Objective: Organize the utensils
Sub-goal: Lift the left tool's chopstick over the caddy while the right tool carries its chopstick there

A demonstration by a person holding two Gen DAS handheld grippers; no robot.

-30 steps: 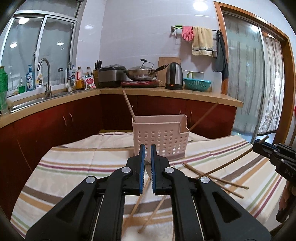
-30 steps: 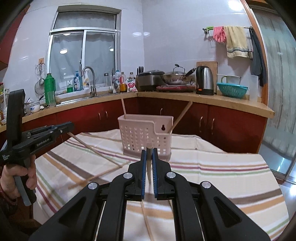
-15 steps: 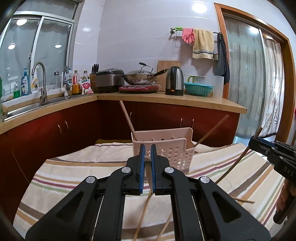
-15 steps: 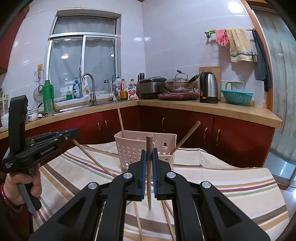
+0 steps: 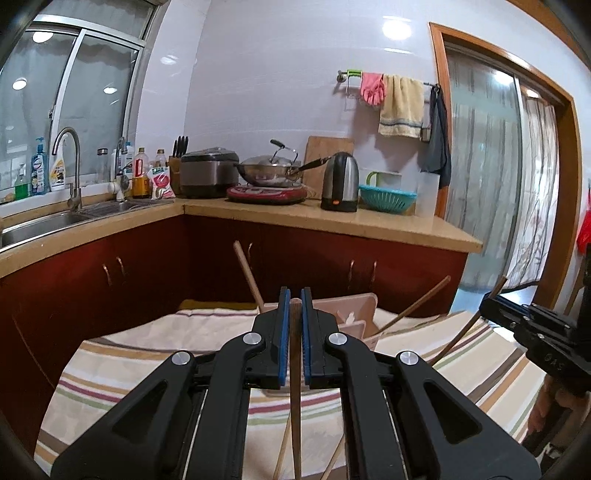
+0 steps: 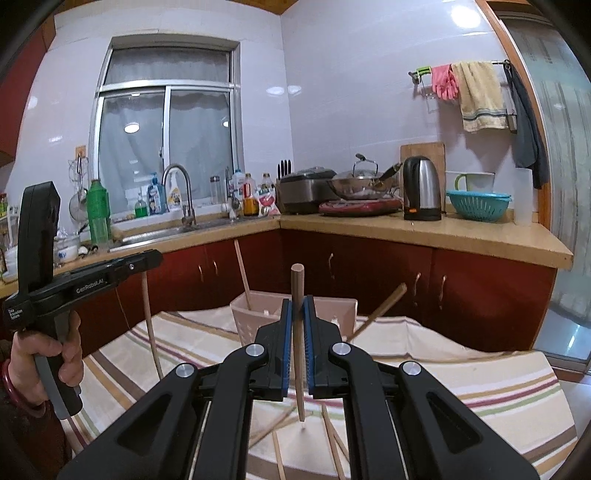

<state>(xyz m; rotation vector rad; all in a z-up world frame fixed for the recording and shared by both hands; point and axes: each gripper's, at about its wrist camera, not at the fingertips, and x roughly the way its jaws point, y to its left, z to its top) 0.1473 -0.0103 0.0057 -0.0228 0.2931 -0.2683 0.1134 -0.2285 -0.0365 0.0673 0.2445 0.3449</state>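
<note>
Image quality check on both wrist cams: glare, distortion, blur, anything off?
Left wrist: strong fisheye bend in the door frame, ceiling-light glare on the wall tiles, sharp focus, dark corner vignette. Right wrist: lamps reflected in the window, counter edge curved, chopstick crisp, no motion blur.

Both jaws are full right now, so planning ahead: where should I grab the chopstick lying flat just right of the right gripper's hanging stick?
Take that loose chopstick near mid-length, coming from above with the jaws across its width. It lies flat on the striped cloth, roughly along the view, and others lie close on its left.
</note>
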